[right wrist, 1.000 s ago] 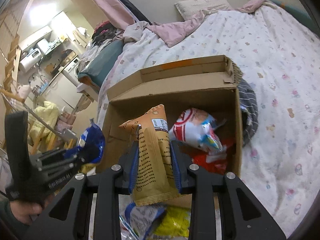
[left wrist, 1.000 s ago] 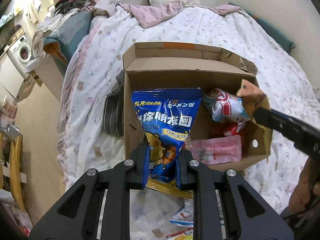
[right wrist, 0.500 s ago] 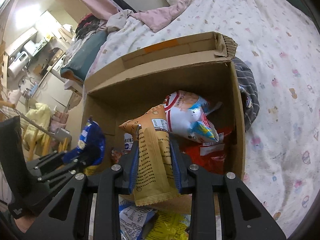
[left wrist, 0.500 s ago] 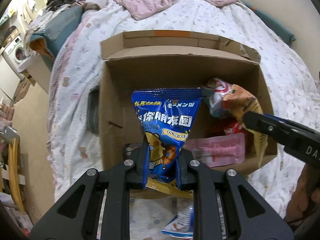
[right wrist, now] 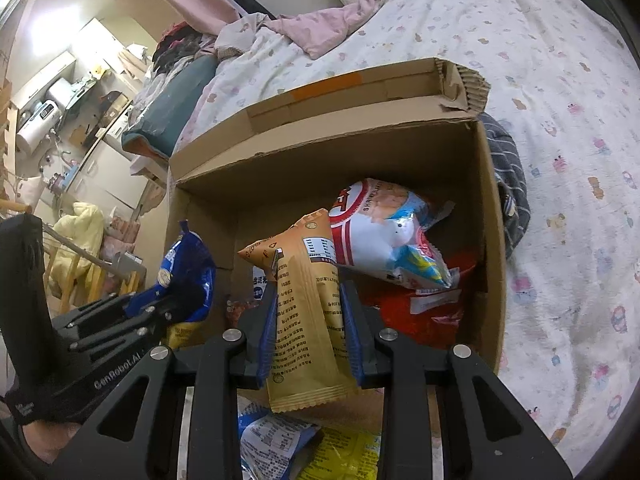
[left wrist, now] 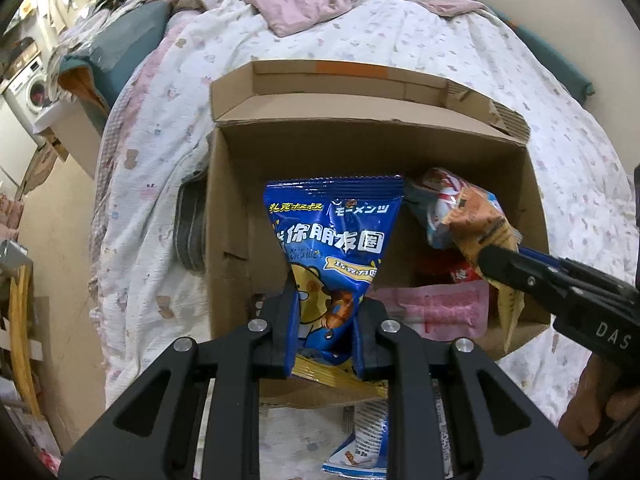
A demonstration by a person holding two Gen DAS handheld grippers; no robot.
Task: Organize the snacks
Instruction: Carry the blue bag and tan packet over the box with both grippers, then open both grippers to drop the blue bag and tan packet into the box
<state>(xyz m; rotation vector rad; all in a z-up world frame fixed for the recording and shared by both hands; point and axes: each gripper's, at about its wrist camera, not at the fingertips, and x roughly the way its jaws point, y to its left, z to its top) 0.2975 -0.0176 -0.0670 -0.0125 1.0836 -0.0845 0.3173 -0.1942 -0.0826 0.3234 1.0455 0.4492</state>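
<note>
Left fingers pinched the blue bag, right fingers the tan packet; both had sunk over the box, so release seemed next.

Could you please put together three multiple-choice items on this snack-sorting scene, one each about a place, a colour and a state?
1. Where does the open brown cardboard box stand?
A. On a bed with a patterned white cover
B. On a kitchen counter
C. On a wooden floor

2. What colour is the snack bag held by the left tool?
A. Green
B. Blue
C. Pink

3. What is the state of the right tool?
A. Wide open and empty
B. Shut on nothing
C. Shut on a snack packet

Answers:
1 A: the patterned white bed cover surrounds the box.
2 B: the glossy blue snack bag sits between its jaws.
3 C: its jaws press both sides of the tan paper snack packet.
</note>
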